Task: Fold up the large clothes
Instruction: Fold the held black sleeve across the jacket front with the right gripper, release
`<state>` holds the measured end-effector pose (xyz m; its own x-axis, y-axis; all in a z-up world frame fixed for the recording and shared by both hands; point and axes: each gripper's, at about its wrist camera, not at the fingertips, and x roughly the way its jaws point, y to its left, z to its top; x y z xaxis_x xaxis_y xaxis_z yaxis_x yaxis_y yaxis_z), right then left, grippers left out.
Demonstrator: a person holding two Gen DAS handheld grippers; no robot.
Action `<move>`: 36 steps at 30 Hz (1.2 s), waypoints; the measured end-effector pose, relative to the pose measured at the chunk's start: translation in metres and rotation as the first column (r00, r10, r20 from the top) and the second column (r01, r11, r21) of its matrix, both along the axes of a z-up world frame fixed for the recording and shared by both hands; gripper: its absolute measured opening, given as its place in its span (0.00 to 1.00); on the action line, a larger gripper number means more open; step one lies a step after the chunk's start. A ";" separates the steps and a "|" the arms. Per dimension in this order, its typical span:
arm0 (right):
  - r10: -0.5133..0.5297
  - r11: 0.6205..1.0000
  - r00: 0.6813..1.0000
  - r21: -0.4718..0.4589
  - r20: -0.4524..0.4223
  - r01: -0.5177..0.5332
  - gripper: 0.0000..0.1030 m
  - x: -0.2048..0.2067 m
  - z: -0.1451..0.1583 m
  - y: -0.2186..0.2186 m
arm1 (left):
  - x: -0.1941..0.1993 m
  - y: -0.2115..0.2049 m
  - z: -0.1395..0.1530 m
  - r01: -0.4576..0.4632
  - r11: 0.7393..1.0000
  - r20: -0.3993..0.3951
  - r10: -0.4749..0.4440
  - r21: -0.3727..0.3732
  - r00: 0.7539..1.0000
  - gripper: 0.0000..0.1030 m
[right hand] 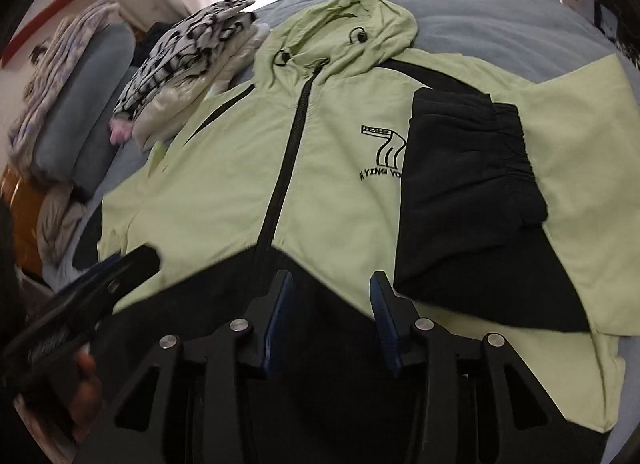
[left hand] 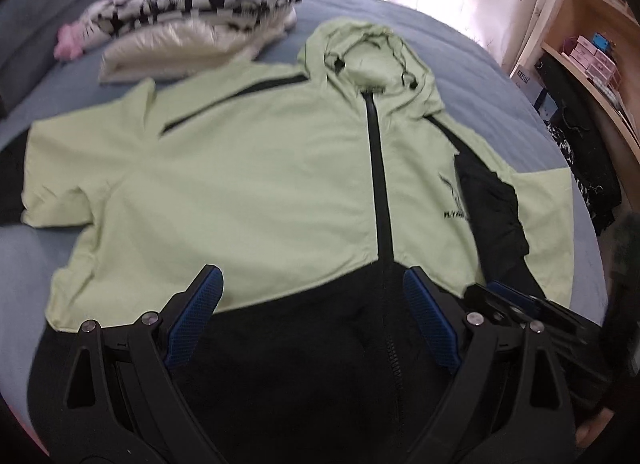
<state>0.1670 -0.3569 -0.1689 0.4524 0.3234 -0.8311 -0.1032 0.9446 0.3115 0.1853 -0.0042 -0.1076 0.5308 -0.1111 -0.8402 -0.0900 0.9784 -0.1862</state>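
One sleeve folded in, the rest of the jacket waits on the bed

Left wrist view: the left gripper (left hand: 314, 288) hangs wide open and empty over the black hem of the green hooded jacket (left hand: 240, 167), which lies zipped and face up across the middle of the bed (left hand: 472, 39), a pile of folded clothes (left hand: 192, 11) near the far edge. Right wrist view: the right gripper (right hand: 330, 296), jaws partly open, holding nothing, hovers above the hem beside the black sleeve (right hand: 472, 191) already laid over the chest; the other sleeve, hood and body apparently remain to fold.
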 end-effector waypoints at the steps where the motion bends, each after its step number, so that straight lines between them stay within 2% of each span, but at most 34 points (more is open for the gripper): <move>1: -0.009 1.000 1.000 0.002 0.022 0.009 0.40 -0.010 0.007 -0.008 | 0.000 -0.001 -0.002 0.003 1.000 -0.009 -0.003 -0.009 1.000 0.88; 3: -0.043 0.999 0.998 0.006 0.054 0.043 0.45 -0.021 0.021 -0.013 | 0.001 -0.008 -0.003 0.021 0.999 -0.020 -0.022 -0.039 1.000 0.88; 5: -0.111 0.994 0.990 0.020 0.088 0.110 0.57 -0.042 0.039 -0.031 | 0.001 -0.021 0.001 0.065 0.997 0.001 -0.065 -0.033 0.998 0.88; 10: -0.286 0.958 0.952 0.029 0.106 0.285 0.59 -0.082 0.050 -0.092 | 0.007 -0.078 0.016 0.199 0.979 0.056 -0.201 0.033 0.978 0.88; 14: -0.363 0.932 0.929 0.057 0.074 0.359 0.59 -0.101 0.041 -0.129 | 0.008 -0.138 0.016 0.333 0.935 0.068 -0.343 0.120 0.937 0.88; 17: -0.385 0.922 0.921 0.067 0.059 0.381 0.59 -0.110 0.031 -0.144 | 0.012 -0.184 0.000 0.433 0.881 0.018 -0.444 0.191 0.896 0.88; 19: -0.391 0.920 0.919 0.065 0.056 0.388 0.59 -0.115 0.024 -0.151 | 0.016 -0.205 -0.012 0.466 0.855 -0.016 -0.475 0.226 0.880 0.88; 21: -0.393 0.919 0.918 0.064 0.055 0.389 0.59 -0.118 0.018 -0.154 | 0.025 -0.223 -0.027 0.480 0.837 -0.056 -0.484 0.262 0.873 0.88; 24: -0.388 0.921 0.920 0.059 0.050 0.385 0.59 -0.123 0.012 -0.157 | 0.040 -0.238 -0.043 0.466 0.836 -0.094 -0.460 0.290 0.883 0.85; 25: -0.387 0.921 0.921 0.057 0.050 0.384 0.59 -0.123 0.011 -0.157 | 0.044 -0.241 -0.046 0.463 0.834 -0.099 -0.455 0.300 0.885 0.79; 27: -0.384 0.923 0.922 0.053 0.053 0.381 0.59 -0.123 0.011 -0.155 | 0.054 -0.248 -0.049 0.468 0.829 -0.109 -0.458 0.304 0.882 0.54; 28: -0.384 0.923 0.922 0.051 0.058 0.381 0.59 -0.123 0.011 -0.153 | 0.060 -0.251 -0.049 0.474 0.828 -0.120 -0.460 0.300 0.880 0.29; 29: -0.382 0.924 0.922 0.051 0.061 0.380 0.59 -0.123 0.012 -0.151 | 0.064 -0.253 -0.047 0.457 0.829 -0.123 -0.443 0.323 0.888 0.12; 30: -0.381 0.924 0.922 0.051 0.065 0.378 0.59 -0.124 0.014 -0.151 | 0.067 -0.249 -0.043 0.441 0.833 -0.110 -0.430 0.333 0.896 0.05; 31: -0.379 0.925 0.923 0.056 0.070 0.376 0.59 -0.126 0.016 -0.151 | 0.070 -0.246 -0.035 0.425 0.848 -0.079 -0.423 0.318 0.903 0.04; 33: -0.378 0.925 0.922 0.066 0.082 0.374 0.59 -0.127 0.019 -0.149 | 0.068 -0.224 0.001 0.361 0.901 0.074 -0.388 0.241 0.919 0.04; 35: -0.381 0.924 0.919 0.068 0.098 0.376 0.59 -0.129 0.024 -0.148 | 0.060 -0.184 0.040 0.258 0.955 0.224 -0.286 0.147 0.932 0.04; 36: -0.383 0.924 0.918 0.068 0.103 0.377 0.59 -0.130 0.026 -0.148 | 0.058 -0.165 0.048 0.215 0.971 0.253 -0.234 0.102 0.939 0.04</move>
<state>0.0370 -0.5047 -0.1429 0.6384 0.1453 -0.7559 0.2238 0.9046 0.3628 0.2430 -0.1696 -0.0593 0.7005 -0.1978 -0.6857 0.1760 0.9790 -0.1026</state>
